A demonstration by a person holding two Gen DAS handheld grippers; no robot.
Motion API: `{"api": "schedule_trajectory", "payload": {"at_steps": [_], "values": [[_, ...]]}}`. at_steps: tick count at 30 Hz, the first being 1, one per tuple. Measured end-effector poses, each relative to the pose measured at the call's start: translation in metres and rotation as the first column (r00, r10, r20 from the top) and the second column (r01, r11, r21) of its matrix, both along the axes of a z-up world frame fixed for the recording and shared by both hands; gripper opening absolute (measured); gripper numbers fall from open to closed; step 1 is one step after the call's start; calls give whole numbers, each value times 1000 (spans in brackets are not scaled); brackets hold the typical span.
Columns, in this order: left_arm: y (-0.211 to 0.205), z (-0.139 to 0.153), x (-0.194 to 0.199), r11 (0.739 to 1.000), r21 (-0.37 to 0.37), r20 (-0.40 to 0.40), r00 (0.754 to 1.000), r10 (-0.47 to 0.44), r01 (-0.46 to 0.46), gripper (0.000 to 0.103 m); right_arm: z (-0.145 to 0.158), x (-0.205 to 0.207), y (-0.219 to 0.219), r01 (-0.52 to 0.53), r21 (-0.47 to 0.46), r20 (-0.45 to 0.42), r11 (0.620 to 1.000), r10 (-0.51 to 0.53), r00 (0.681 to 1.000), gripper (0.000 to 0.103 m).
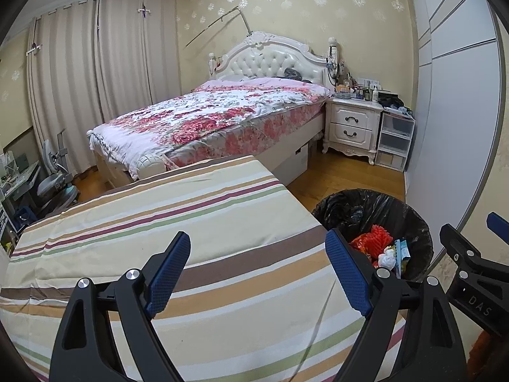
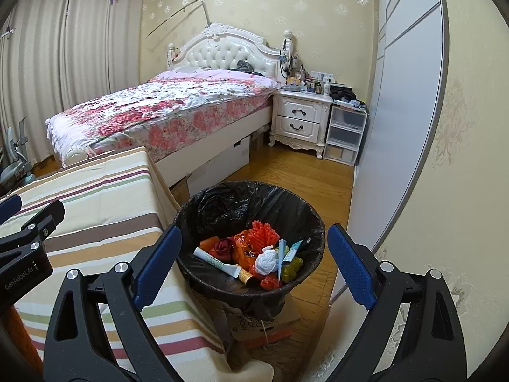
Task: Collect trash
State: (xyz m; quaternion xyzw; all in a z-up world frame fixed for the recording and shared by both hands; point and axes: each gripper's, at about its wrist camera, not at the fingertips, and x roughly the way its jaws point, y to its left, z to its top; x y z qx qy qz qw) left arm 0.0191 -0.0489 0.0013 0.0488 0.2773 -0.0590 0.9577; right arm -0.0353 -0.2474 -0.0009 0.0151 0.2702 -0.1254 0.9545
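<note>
A: What is the biggest thing you see?

B: A big bed (image 2: 165,108) with a flowery red and pink blanket. It stands by the wall at the back. Beside it is a white nightstand (image 2: 300,121) with two drawers.

A: And closer to us?

B: A table with a striped cloth (image 1: 178,232). The cloth is bare on top. Just beside the table, on the wood floor, stands a trash bin (image 2: 251,242) with a black bag in it.

A: Where is the trash?

B: It is in the bin. I see a red crinkly thing (image 2: 262,234), a white tube (image 2: 216,262), a white crumpled ball (image 2: 266,261) and something yellow (image 2: 291,269).

A: What do the claws do?

B: The left gripper (image 1: 259,273) hangs over the striped cloth. Its blue pads are wide apart, with nothing between them. The right gripper (image 2: 254,270) hangs over the bin. It is spread wide too, and it holds nothing.
</note>
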Motion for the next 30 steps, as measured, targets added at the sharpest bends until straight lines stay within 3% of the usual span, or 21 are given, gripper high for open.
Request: {"api": "schedule_trajectory", "payload": {"at_steps": [14, 30], "values": [[21, 9, -30, 1000, -21, 32, 999, 19, -18, 84, 18, -29, 17, -31, -30, 45, 999, 32, 998, 91], [20, 11, -35, 1000, -17, 39, 999, 14, -14, 84, 19, -36, 16, -26, -27, 54, 999, 27, 998, 91]]}}
